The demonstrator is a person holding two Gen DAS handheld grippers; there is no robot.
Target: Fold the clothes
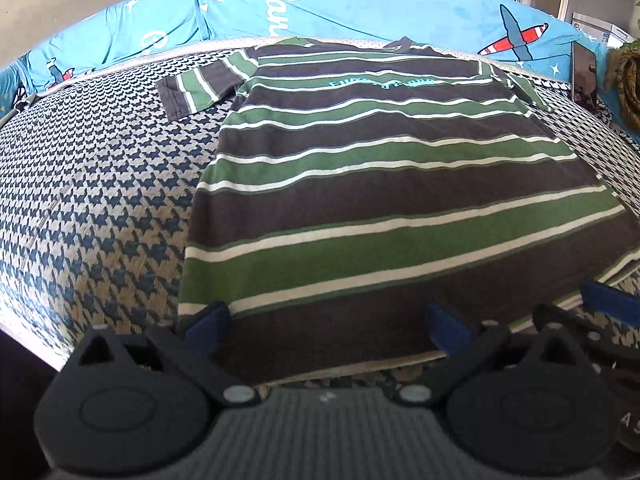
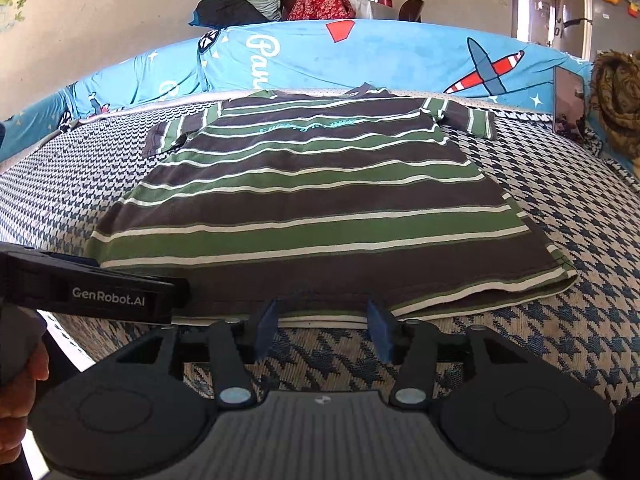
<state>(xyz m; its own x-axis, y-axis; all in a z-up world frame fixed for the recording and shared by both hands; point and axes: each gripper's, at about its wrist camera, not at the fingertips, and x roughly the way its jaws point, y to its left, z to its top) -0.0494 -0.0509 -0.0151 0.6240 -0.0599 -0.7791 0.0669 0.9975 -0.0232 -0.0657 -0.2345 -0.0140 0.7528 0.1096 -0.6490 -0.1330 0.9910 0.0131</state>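
Observation:
A T-shirt (image 1: 380, 184) striped dark brown, green and white lies flat on the houndstooth bedspread (image 1: 100, 200). Its teal lettering faces up, its collar points away and both sleeves are spread. My left gripper (image 1: 328, 328) stands wide open over the left part of the near hem, with the cloth lying flat between its blue pads (image 1: 208, 324). In the right wrist view the same T-shirt (image 2: 312, 208) fills the middle. My right gripper (image 2: 323, 328) is open at the hem's edge, its pads apart and pressing on nothing. A black finger of the left gripper (image 2: 120, 298) reaches in from the left.
A blue aeroplane-print blanket (image 2: 360, 56) runs along the far side of the bed. A dark flat slab (image 2: 568, 104) and a mustard patterned cloth (image 2: 616, 108) sit at the far right. Clothes are piled behind. A hand (image 2: 24, 380) shows at the lower left.

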